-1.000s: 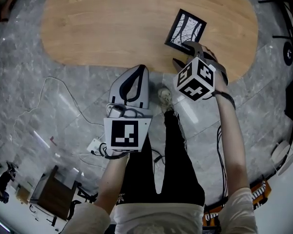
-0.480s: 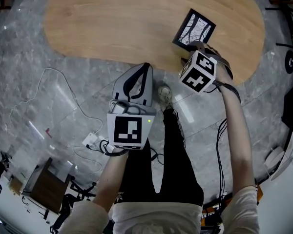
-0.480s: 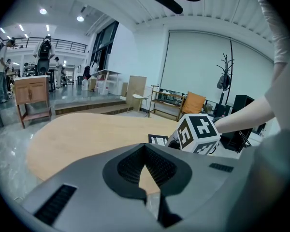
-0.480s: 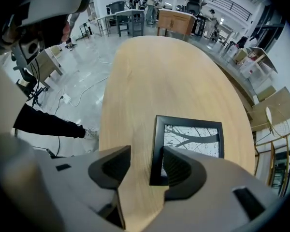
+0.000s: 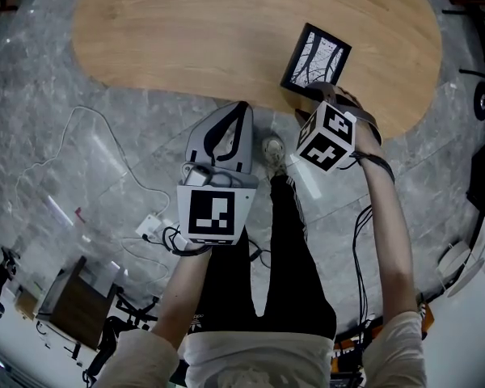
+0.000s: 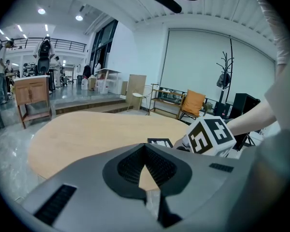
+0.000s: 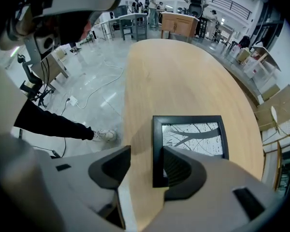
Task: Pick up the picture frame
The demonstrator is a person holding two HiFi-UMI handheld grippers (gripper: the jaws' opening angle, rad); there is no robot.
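Here, the picture frame [image 5: 316,53] is seen lying flat on the wooden bench [image 5: 186,39], close to its near edge and toward the right end, set askew to that edge. A broad black border is shown around a white picture crossed by dark, branch-like lines. The right tool [image 7: 147,164] is held steeply downward over the frame's nearest corner. Its jaws are spread and have just been drawing a little closer. One black side of the frame is caught in the gap between them, with one jaw over the bare wood beside the frame and the other over the picture, but no pad is seen pressing on it. The left tool [image 6: 145,150] is held apart from the frame, at the bench's near edge and mostly above the grey stone floor [image 5: 32,71]. Its jaws are brought together at the tips with nothing pinched.
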